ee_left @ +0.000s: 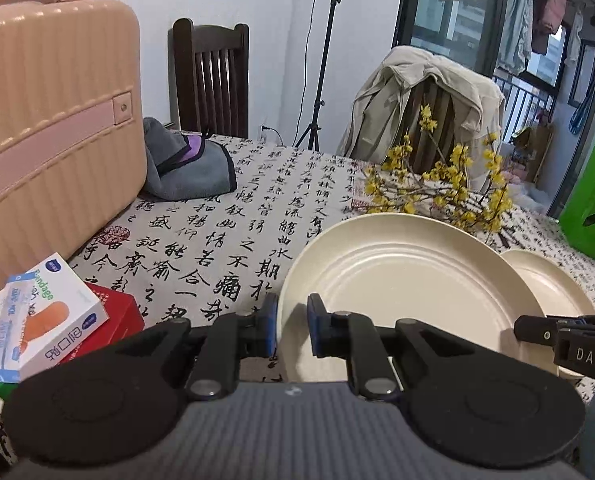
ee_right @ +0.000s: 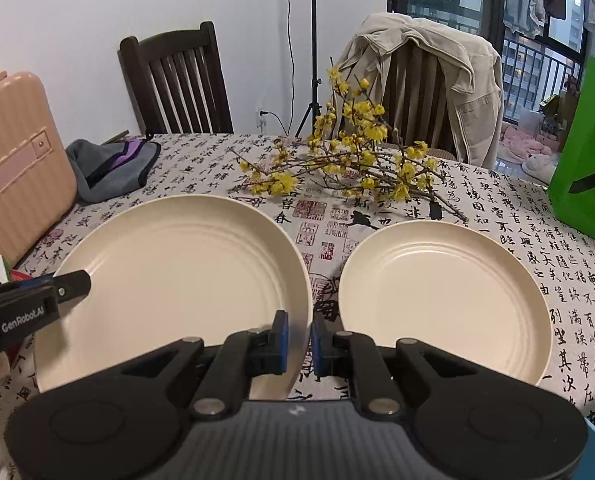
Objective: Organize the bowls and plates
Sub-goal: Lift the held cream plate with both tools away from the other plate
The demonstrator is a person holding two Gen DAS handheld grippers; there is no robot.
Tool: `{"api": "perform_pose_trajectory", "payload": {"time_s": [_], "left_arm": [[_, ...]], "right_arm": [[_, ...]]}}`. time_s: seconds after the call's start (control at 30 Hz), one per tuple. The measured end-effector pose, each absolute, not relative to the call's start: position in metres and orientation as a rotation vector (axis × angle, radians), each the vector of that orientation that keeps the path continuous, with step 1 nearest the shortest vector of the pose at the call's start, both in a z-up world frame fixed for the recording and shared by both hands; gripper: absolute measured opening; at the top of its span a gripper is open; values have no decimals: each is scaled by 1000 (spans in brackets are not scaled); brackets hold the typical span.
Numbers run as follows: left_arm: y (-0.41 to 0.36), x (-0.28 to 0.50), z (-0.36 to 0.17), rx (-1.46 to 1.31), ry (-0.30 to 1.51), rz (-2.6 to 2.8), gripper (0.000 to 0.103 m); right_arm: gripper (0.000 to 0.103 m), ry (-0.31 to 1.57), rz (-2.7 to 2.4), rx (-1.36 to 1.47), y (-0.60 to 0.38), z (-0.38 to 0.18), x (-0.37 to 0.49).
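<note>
A large cream plate (ee_right: 177,276) lies on the calligraphy tablecloth, with a smaller cream plate (ee_right: 441,300) to its right. The large plate (ee_left: 409,280) and the small one (ee_left: 553,288) also show in the left wrist view. My left gripper (ee_left: 292,330) straddles the large plate's left rim, jaws a small gap apart, one finger on each side. My right gripper (ee_right: 299,342) straddles the same plate's right rim, jaws likewise narrowly apart. Whether either one pinches the rim is unclear. Each gripper shows at the edge of the other's view.
A pink suitcase (ee_left: 49,120) and bandage boxes (ee_left: 49,320) stand at the left. A grey cloth (ee_left: 189,168) lies behind. Yellow flower branches (ee_right: 345,160) lie beyond the plates. A green bag (ee_right: 589,160) stands at the right. Two chairs stand at the far edge.
</note>
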State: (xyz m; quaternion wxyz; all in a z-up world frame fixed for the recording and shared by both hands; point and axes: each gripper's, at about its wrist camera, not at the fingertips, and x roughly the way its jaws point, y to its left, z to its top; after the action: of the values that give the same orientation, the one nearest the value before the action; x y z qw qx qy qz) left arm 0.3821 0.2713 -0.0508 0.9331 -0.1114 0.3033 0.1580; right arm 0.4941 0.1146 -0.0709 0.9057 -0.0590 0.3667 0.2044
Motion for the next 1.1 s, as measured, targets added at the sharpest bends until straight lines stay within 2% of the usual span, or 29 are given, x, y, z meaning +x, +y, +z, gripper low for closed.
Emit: {"api": "perform_pose_trajectory", "payload": {"time_s": [1.1], "left_arm": [[221,336,-5,-180,530,300,15]], "right_arm": [[11,671,404,-74,59,-28,439]]}}
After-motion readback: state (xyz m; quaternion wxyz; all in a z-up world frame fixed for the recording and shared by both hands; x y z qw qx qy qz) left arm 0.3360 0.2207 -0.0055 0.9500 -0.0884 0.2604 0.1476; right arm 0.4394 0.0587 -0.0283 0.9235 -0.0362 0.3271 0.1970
